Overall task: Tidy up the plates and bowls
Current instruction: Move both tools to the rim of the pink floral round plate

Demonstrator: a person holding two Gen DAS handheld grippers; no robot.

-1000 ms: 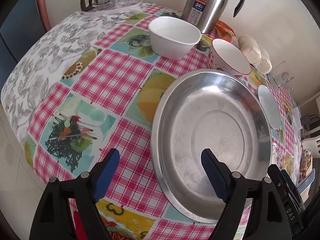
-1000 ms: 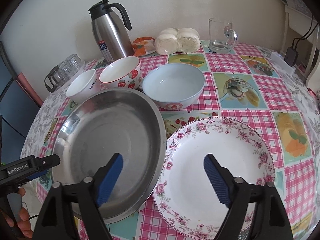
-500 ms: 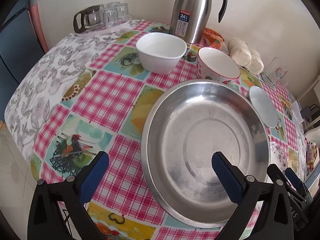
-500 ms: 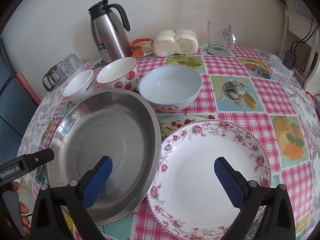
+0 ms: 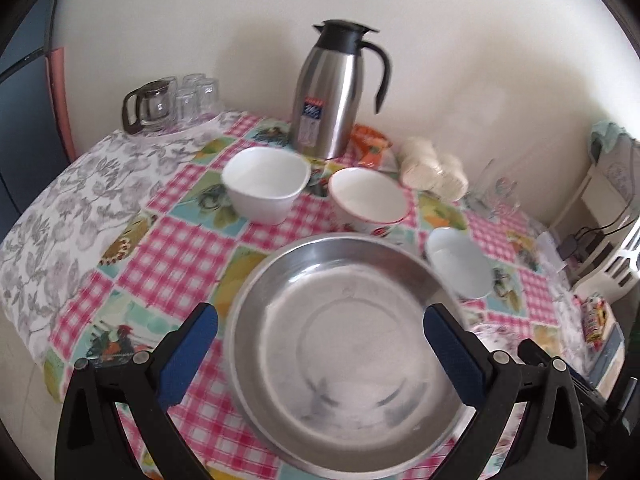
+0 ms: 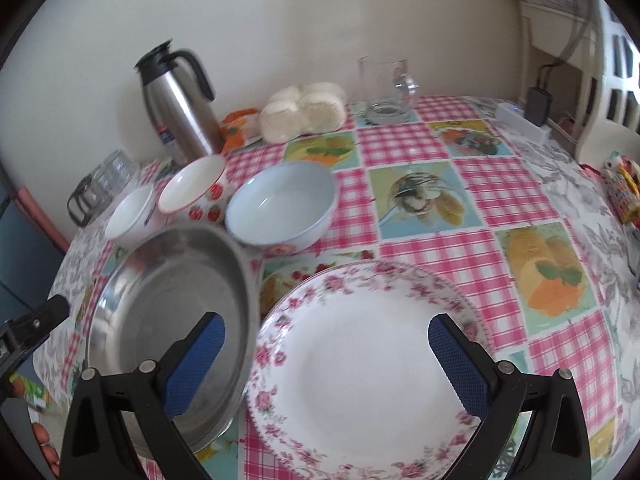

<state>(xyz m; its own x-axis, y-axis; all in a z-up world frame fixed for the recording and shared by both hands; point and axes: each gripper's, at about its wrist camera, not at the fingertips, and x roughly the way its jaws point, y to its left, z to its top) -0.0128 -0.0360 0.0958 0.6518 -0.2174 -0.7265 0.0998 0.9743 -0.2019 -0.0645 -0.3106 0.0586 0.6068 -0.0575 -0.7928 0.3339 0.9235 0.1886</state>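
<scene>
A wide steel plate [image 5: 340, 360] lies on the checked tablecloth, and my left gripper [image 5: 320, 320] hangs above it, open, its blue pads apart from the rim. To its right lies a floral plate [image 6: 360, 368]; my right gripper [image 6: 326, 326] is over it, open, holding nothing. Behind the plates stand a white square bowl [image 5: 264, 188], a strawberry bowl [image 5: 368, 200] and a pale blue bowl [image 6: 280, 204]. The steel plate [image 6: 168, 308] also shows in the right wrist view, under the right gripper's left finger.
A steel thermos [image 5: 332, 92], a glass pot with tumblers [image 5: 152, 104], a bag of buns [image 6: 304, 112] and a glass mug [image 6: 388, 88] line the wall side. Part of my left gripper's black body [image 6: 36, 324] shows at the table's left edge.
Both grippers' jaws have spread wider. The left gripper has risen and tilted up, so more of the far table shows. The right gripper has shifted right over the floral plate.
</scene>
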